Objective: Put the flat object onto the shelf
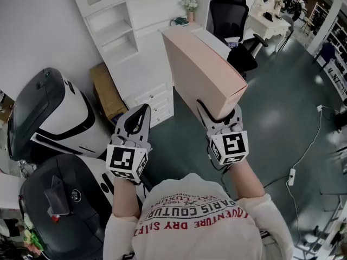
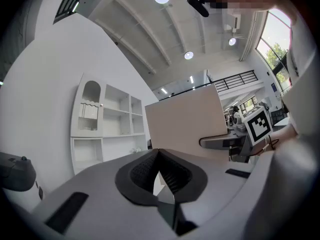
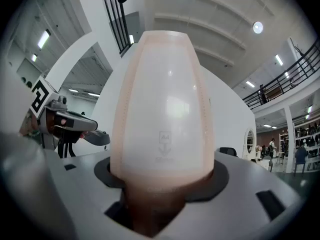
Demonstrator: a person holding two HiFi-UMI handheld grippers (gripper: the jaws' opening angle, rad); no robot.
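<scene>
The head camera looks steeply down over the person's chest, taking in the left gripper (image 1: 143,111), the right gripper (image 1: 219,111), the white shelf (image 1: 124,31) ahead and the floor (image 1: 282,107). The left gripper view sits close behind its jaws and tilts up toward the ceiling (image 2: 150,29) and the same shelf, with the flat pink box (image 2: 185,124) and the right gripper at its right. The right gripper view also points upward, so near the box that it fills the middle, and the left gripper shows at its left edge. All three views share the box.
</scene>
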